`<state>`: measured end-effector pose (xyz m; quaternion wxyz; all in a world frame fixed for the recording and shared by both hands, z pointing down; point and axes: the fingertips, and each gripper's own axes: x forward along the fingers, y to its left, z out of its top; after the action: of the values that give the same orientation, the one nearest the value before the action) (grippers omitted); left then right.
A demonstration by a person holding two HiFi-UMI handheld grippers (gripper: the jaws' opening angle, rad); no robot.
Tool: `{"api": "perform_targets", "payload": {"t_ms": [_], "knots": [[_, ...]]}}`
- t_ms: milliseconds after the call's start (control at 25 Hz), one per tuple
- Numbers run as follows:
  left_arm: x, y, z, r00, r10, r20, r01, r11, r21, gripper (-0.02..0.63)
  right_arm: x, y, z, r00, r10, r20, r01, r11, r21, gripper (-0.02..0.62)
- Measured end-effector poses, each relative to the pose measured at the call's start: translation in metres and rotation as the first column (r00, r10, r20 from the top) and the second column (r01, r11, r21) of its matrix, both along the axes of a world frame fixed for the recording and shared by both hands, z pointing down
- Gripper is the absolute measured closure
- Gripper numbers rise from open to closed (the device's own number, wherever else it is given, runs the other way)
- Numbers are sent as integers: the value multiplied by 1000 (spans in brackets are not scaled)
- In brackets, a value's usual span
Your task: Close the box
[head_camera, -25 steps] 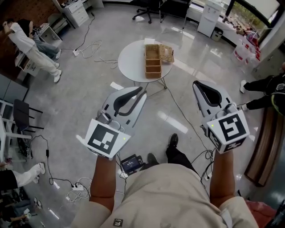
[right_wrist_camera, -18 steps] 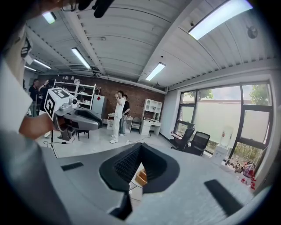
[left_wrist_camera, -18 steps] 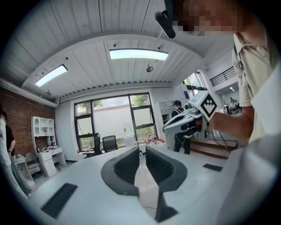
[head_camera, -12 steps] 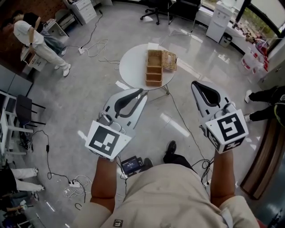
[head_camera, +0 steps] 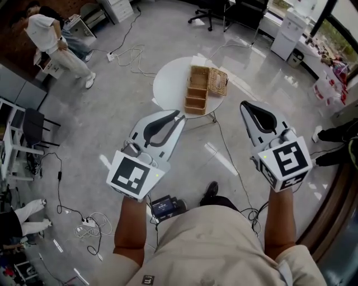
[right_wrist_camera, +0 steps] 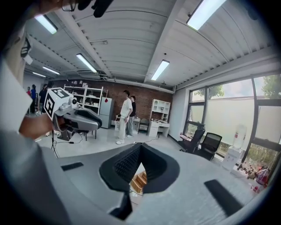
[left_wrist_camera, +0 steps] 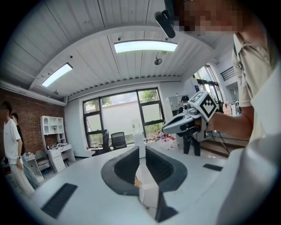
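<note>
The wicker box (head_camera: 196, 89) stands on a round white table (head_camera: 168, 84) ahead, its lid (head_camera: 218, 81) swung open to the right. Both grippers hang in the air short of the table, well apart from the box. My left gripper (head_camera: 179, 115) points at the table's near edge; its jaws show a narrow slit with nothing in it (left_wrist_camera: 139, 150). The right gripper (head_camera: 244, 105) is to the right of the table, its jaws meeting at the tips (right_wrist_camera: 140, 146), empty. Below its jaws I see the box (right_wrist_camera: 138, 181).
Cables (head_camera: 131, 56) trail over the grey floor left of the table. A person in white (head_camera: 53, 42) stands at the far left, and office chairs (head_camera: 224, 8) and desks lie beyond the table. A small black device (head_camera: 165, 205) lies at the wearer's feet.
The table and box have drawn nearer in the head view as both grippers travelled toward them. Neither gripper's jaws have changed.
</note>
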<state>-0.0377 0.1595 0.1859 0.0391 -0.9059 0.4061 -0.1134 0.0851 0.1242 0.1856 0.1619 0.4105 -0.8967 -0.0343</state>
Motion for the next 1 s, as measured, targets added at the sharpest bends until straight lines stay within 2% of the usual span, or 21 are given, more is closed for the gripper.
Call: {"api": "perform_targets", "payload": {"t_ms": [480, 760, 1000], "knots": [[29, -35, -4, 998, -56, 36, 56, 998, 2, 561, 18, -44, 2, 996, -79, 31, 79, 997, -14, 603], [47, -58, 5, 999, -24, 33, 25, 1000, -17, 563, 38, -63, 18, 999, -44, 31, 45, 998, -32, 603], [56, -91, 5, 998, 59, 16, -59, 998, -2, 566, 50, -79, 19, 999, 39, 14, -39, 999, -34, 603]]}}
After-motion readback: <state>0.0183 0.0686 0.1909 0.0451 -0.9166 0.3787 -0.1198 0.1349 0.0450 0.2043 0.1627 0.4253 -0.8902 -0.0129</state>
